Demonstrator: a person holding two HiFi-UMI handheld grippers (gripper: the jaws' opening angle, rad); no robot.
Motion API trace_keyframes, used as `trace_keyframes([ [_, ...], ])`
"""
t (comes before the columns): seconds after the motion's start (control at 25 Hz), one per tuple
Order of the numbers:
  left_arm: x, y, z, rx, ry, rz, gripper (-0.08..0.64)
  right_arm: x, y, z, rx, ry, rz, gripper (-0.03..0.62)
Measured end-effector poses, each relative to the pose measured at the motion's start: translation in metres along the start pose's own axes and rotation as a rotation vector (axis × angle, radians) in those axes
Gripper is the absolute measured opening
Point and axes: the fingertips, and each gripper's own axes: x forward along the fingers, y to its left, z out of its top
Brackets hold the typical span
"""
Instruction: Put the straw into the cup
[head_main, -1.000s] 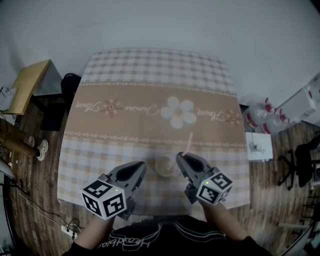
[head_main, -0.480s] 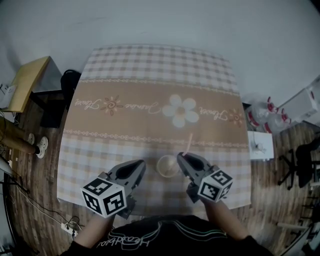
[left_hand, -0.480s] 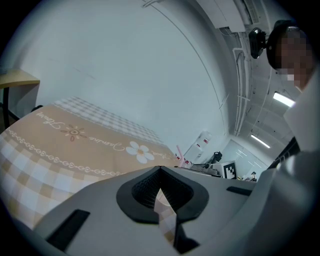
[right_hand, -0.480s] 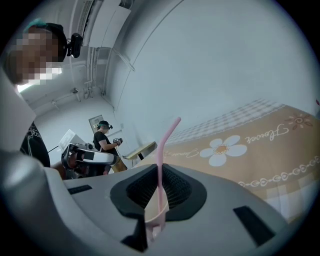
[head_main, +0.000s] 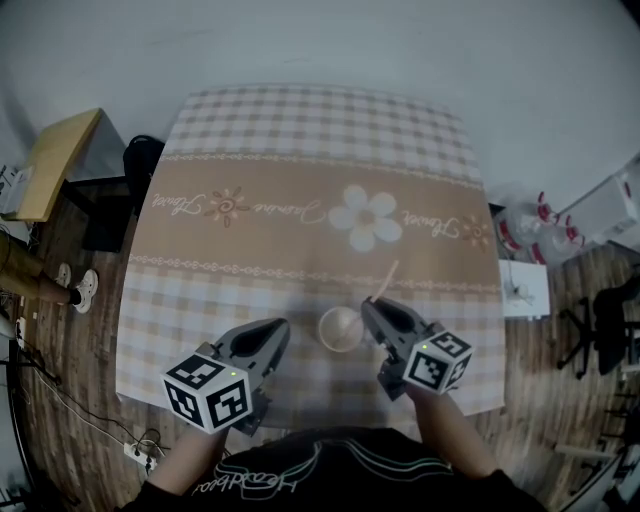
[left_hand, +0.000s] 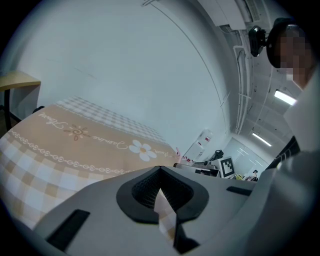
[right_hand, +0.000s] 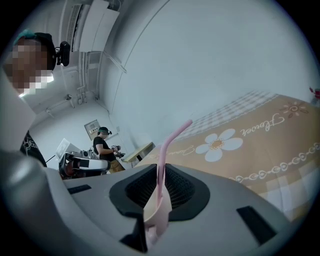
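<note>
A paper cup (head_main: 341, 328) stands upright near the front edge of the table. My right gripper (head_main: 373, 308) is just right of the cup's rim. A pink bendy straw (head_main: 386, 279) rises from its jaws and leans away to the right. In the right gripper view the straw (right_hand: 169, 141) stands between the pads (right_hand: 150, 192) of the right gripper (right_hand: 159, 196). The jaws are opening but still touch it. The cup is hidden from that view. My left gripper (head_main: 277, 330) (left_hand: 161, 196) rests left of the cup, shut on nothing.
A checked tablecloth with a white flower print (head_main: 365, 217) covers the table. A wooden side table (head_main: 50, 160) stands at the left. A white box (head_main: 520, 290), bottles (head_main: 530, 230) and an office chair (head_main: 610, 320) are on the floor at the right.
My right gripper has sunk a little beside the cup and rolled, so the straw leans further right. The left gripper has stayed put.
</note>
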Motion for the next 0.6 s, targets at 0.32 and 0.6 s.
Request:
trace_keyframes([
  [0.32, -0.019, -0.004, 0.000, 0.005, -0.027, -0.002, -0.003, -0.012, -0.003, 0.005, 0.067, -0.043, -0.041, 0.121],
  [0.6, -0.035, -0.015, -0.009, 0.027, -0.016, -0.008, -0.003, -0.045, 0.006, 0.014, 0.023, -0.129, -0.126, 0.120],
])
